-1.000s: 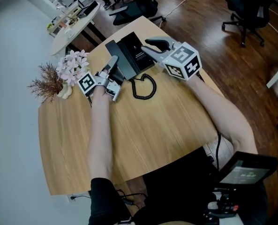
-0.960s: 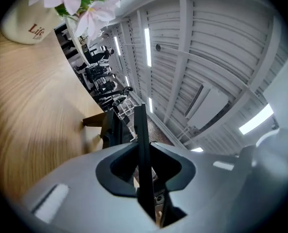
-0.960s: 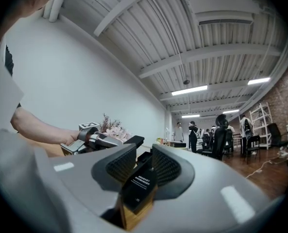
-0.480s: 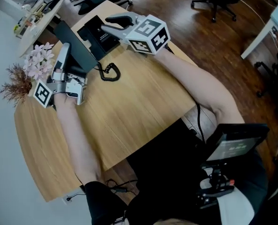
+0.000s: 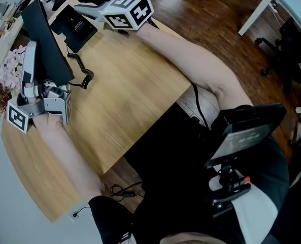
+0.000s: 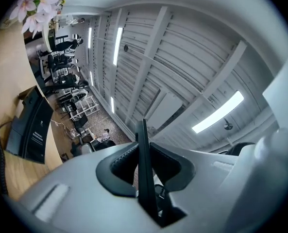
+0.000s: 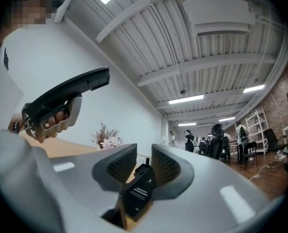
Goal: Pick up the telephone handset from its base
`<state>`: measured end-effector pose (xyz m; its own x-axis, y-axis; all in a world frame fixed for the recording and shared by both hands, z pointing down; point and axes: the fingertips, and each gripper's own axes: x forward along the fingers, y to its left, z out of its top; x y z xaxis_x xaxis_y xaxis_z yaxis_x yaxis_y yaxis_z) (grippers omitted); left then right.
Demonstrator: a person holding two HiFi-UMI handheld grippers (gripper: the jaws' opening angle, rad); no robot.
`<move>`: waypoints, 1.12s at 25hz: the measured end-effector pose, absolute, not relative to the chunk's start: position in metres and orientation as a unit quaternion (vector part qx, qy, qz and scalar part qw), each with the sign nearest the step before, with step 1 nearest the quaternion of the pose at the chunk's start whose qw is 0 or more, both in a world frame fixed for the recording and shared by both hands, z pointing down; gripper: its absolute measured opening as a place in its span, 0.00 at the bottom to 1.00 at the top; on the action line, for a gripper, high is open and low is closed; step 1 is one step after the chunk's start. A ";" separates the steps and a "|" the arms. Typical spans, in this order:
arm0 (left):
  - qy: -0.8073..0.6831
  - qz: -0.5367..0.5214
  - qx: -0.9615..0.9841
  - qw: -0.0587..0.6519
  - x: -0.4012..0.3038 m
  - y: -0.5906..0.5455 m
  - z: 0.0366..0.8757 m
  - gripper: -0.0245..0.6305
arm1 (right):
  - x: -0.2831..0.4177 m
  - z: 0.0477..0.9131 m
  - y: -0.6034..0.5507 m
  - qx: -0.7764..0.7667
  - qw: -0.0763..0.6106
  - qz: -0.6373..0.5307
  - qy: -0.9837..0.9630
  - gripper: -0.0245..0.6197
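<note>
Two grippers in play, and the left gripper has the prize. Its jaws are clamped hard on the black handset, pinching its thin edge so the long body stands up out of the grip. From the head view the handset sits at about ten o'clock on the worktop, raised and tilted, clear of its base, which lies flat at twelve o'clock. Gripping near one end looks deliberate: it leaves the rest of the handset free to swing away from the cradle.

Watch the coiled cord, though. It loops along the wood at eleven o'clock between handset and base, slack for now, and I judge it the one thing that could tug the base if the lift goes much further.

That may explain the right gripper. It hovers over the base at twelve o'clock with its jaws spread wide; they have just eased inward a touch. The base shows in the gap between them, but the pads are not pressing on it. It looks ready to steady the base.

Pink flowers sit at nine o'clock, just beside the raised handset.
</note>
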<state>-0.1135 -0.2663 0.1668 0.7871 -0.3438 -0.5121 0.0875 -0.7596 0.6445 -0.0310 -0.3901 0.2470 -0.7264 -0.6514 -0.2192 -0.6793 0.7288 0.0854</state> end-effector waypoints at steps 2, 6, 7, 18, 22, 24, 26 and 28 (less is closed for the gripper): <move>-0.069 -0.327 0.880 0.338 -0.112 -0.256 0.163 0.15 | -0.032 0.246 -0.389 -0.359 0.088 0.081 0.926 0.19; -0.055 -0.351 0.873 0.333 -0.118 -0.236 0.157 0.15 | -0.034 0.247 -0.388 -0.358 0.087 0.081 0.926 0.18; -0.053 -0.360 0.871 0.329 -0.121 -0.230 0.155 0.15 | -0.034 0.247 -0.387 -0.358 0.087 0.081 0.926 0.18; -0.028 -0.411 0.864 0.291 -0.131 -0.171 0.144 0.15 | -0.045 0.241 -0.377 -0.348 0.083 0.106 0.928 0.14; -0.020 -0.414 0.864 0.286 -0.128 -0.153 0.141 0.15 | -0.048 0.244 -0.371 -0.350 0.068 0.118 0.927 0.11; -0.013 -0.417 0.863 0.285 -0.129 -0.149 0.143 0.15 | -0.044 0.248 -0.372 -0.359 0.064 0.120 0.923 0.08; -0.010 -0.418 0.863 0.284 -0.130 -0.148 0.145 0.15 | -0.039 0.251 -0.375 -0.371 0.064 0.120 0.918 0.04; -0.014 -0.417 0.865 0.278 -0.133 -0.147 0.146 0.15 | -0.037 0.252 -0.377 -0.380 0.067 0.117 0.915 0.04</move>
<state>-0.1328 -0.1467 0.1460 0.6527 -0.2554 -0.7133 0.2081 -0.8449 0.4929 -0.0366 -0.3772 0.2522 -0.7028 -0.6793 -0.2109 -0.7106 0.6844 0.1632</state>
